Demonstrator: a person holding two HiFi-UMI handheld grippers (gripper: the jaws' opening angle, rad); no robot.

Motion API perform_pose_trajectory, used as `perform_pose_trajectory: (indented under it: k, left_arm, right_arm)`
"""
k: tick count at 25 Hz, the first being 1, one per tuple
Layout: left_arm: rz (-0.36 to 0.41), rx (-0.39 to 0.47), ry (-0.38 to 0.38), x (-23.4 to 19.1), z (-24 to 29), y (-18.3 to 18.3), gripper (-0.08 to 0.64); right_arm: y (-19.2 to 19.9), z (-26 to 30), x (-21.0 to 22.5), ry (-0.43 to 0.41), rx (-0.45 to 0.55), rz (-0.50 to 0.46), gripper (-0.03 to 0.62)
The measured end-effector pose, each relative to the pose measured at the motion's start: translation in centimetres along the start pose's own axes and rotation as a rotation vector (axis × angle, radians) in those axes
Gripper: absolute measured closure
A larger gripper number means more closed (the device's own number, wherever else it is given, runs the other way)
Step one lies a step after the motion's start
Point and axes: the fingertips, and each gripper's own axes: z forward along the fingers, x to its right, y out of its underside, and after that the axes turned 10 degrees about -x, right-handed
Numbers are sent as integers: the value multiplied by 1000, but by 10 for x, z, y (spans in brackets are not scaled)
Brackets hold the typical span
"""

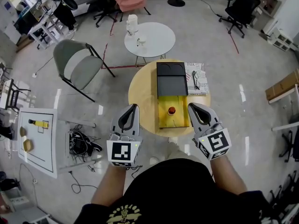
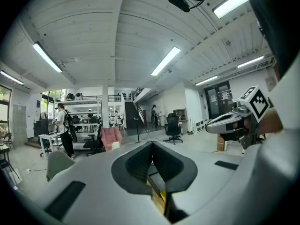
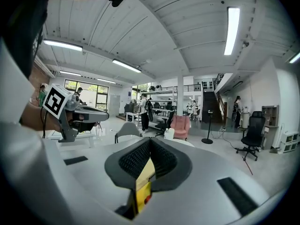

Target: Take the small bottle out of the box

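**Operator:** Head view. Where is the target?

**Technician:** The small bottle [image 1: 172, 110] stands inside the open yellow box [image 1: 163, 121] on the round wooden tabletop [image 1: 142, 90]. Only its round red cap shows, so its long axis appears vertical. The box's flat black lid [image 1: 171, 80] is folded back on the far side. The left hand-held gripper [image 1: 135, 106] and the right hand-held gripper [image 1: 190, 105] flank the box, and both are clear of it. The bottle lies ahead of the right hand-held gripper and inward from it. The right one is the nearer.

**Operator:** Left gripper view?

**Technician:** The ribbed black pads of the left hand-held gripper [image 2: 152, 144] meet at the tip, so it is clenched and empty. A strip of the box [image 2: 157, 197] shows below the pads. The smooth grey shell of the right hand-held gripper [image 2: 209, 125] sits to the side.

**Operator:** Right gripper view?

**Technician:** The right hand-held gripper [image 3: 150, 140] is also clenched and holds nothing. Below its tip are the glossy yellow box wall [image 3: 143, 184] and the red cap of the small bottle [image 3: 147, 198]. The jaws must open before any grasp.
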Motion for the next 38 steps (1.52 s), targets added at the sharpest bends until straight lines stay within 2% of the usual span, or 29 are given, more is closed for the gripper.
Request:
perform_pose_trajectory:
  k: [5,9,19,24,31,38]
  left_arm:
    - [2,-15,2,0,14,4,546]
    - [-14,-2,11,4,25,-1,546]
    - [-3,-33,10,3,48,4,546]
    - [-3,-53,4,2,55,13,546]
    - [-26,-38,1,2,67,18,546]
    - [-38,-33,-20,-4,79,30,546]
  right_arm:
    - [0,9,7,-17,2,-3,574]
    - [2,15,11,-35,1,-16,550]
    - [7,31,21,-79,-8,-21,516]
    - [13,41,18,-105,-15,-34,505]
    - [30,53,7,-154,-48,-38,484]
    - [28,59,18,-125,8,-40,483]
